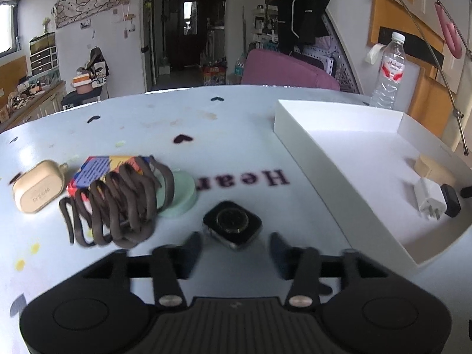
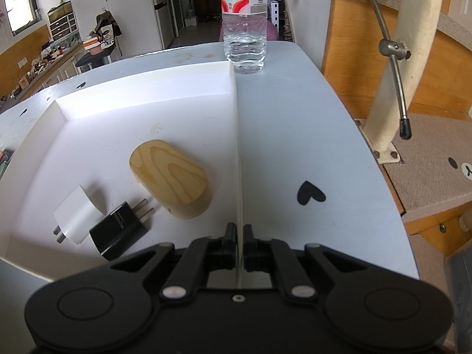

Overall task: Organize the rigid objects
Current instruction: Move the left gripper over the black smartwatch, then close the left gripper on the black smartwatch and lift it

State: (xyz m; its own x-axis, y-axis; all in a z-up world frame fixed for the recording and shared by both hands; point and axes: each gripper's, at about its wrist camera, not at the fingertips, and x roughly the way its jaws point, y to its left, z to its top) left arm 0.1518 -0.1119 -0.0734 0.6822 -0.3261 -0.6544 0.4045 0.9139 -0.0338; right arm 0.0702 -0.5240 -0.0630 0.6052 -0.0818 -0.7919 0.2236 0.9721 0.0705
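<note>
My left gripper (image 1: 236, 250) is open just above the table, and a black square smartwatch body (image 1: 233, 224) lies right ahead between its fingertips, untouched. To the left of the watch lie a mint round disc (image 1: 180, 194), a coiled brown cord (image 1: 118, 206), a colourful small box (image 1: 97, 171) and a beige earbud case (image 1: 38, 190). The white tray (image 1: 324, 159) stands to the right. In it lie a wooden block (image 2: 171, 177), a white charger (image 2: 76, 215) and a black charger (image 2: 121, 233). My right gripper (image 2: 240, 236) is shut on the tray's thin right wall (image 2: 239, 147).
A clear water bottle (image 2: 244, 23) stands on the table just past the tray's far right corner. The table's right edge drops off beside a white post (image 2: 395, 88) and a bent metal rod (image 2: 395, 73). A pink chair (image 1: 283, 67) sits behind the table.
</note>
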